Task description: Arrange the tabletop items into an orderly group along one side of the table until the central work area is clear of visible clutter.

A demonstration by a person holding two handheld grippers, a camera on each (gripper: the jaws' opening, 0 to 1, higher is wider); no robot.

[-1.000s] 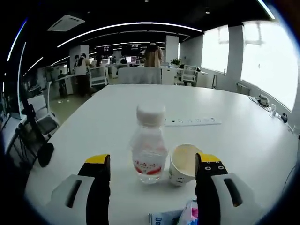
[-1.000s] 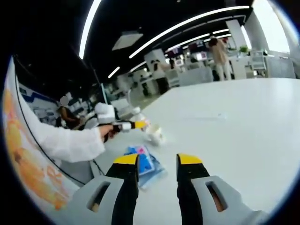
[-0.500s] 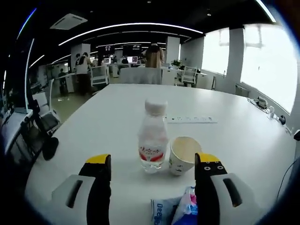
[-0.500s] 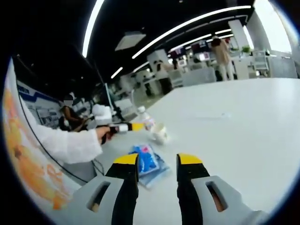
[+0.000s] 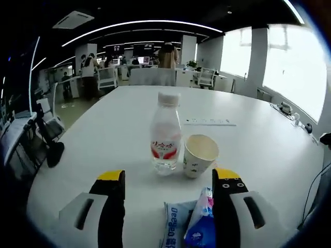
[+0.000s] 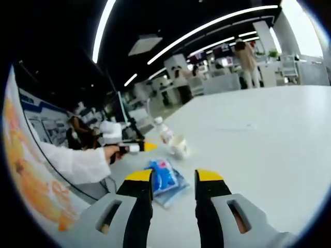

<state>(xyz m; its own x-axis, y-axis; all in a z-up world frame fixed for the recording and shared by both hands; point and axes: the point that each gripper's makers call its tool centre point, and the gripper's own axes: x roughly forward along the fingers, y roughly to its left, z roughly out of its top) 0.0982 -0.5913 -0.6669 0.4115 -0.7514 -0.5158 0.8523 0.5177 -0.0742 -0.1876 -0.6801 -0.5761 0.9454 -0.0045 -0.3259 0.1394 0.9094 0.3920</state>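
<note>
A clear water bottle with a white cap and red label stands upright on the white table. A paper cup stands right beside it. A blue tissue packet lies flat in front of the cup, between the jaws of my left gripper, which is open and holds nothing. My right gripper is open over the table, a little short of the packet. Beyond that are the bottle and cup. A hand in a white sleeve holds the left gripper just left of them.
A white power strip lies flat further along the table, also seen as the strip. Cables and small devices sit at the table's far right edge. An office chair stands off the left edge. People and desks fill the background.
My left gripper has drawn back from the bottle and cup, so more of the blue packet shows between its jaws. The right gripper has stayed put.
</note>
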